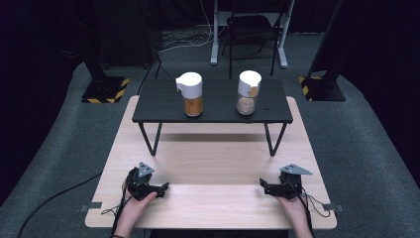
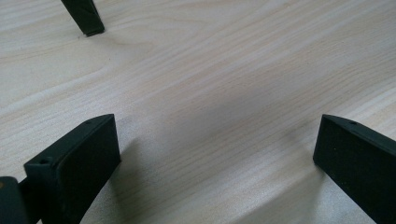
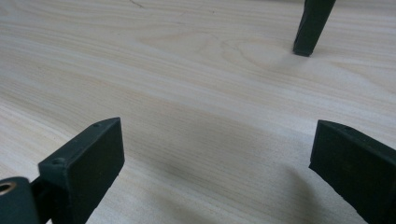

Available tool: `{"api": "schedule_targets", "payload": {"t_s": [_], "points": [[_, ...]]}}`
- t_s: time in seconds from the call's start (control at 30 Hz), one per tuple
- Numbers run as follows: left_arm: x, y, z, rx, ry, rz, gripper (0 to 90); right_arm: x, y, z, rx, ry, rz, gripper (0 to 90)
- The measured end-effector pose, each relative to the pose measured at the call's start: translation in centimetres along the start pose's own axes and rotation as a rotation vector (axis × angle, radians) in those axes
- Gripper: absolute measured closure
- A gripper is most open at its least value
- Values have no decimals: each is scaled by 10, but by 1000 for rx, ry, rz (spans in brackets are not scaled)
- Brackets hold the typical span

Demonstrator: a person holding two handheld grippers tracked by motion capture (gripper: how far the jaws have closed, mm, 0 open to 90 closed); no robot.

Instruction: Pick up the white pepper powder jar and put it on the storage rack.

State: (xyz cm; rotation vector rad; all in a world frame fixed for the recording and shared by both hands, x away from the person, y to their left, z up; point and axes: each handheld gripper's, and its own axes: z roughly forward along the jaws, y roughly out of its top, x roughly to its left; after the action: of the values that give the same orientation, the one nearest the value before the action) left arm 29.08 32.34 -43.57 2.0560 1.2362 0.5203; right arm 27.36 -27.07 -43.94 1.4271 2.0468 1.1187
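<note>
Two jars stand on a low black shelf [image 1: 163, 99] at the back of the wooden table [image 1: 213, 163]. The left jar [image 1: 191, 94] has a white lid and orange-brown contents. The right jar [image 1: 247, 92] has a white lid and pale contents. My left gripper [image 1: 163, 189] rests on the table's near left, held by a hand, and its jaws stand wide apart over bare wood [image 2: 215, 140]. My right gripper [image 1: 262, 186] rests at the near right, also open with nothing between its fingers [image 3: 88, 163].
The black shelf stands on thin angled legs [image 1: 151, 140], one leg [image 2: 86, 18] ahead of the left gripper and one leg [image 3: 310, 28] ahead of the right. A chair [image 1: 252, 29] and stand bases [image 1: 104, 89] sit on the grey floor beyond the table.
</note>
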Motion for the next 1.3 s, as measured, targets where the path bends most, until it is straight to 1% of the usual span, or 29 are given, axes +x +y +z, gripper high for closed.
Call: {"api": "schedule_targets", "payload": {"t_s": [0.33, 0.47, 0.6, 0.63, 1.3], "points": [[0, 0, 0, 0, 0, 0, 0, 5, 6, 4, 56, -12, -9, 28], [0, 0, 0, 0, 0, 1, 0, 13, 10, 6, 81, -33, -46, 31], [0, 0, 0, 0, 0, 1, 0, 23, 13, 9, 106, -66, -99, 31], [0, 0, 0, 0, 0, 1, 0, 24, 13, 9, 107, -64, -103, 32], [0, 0, 0, 0, 0, 1, 0, 24, 15, 10, 118, -54, -109, 0]]}}
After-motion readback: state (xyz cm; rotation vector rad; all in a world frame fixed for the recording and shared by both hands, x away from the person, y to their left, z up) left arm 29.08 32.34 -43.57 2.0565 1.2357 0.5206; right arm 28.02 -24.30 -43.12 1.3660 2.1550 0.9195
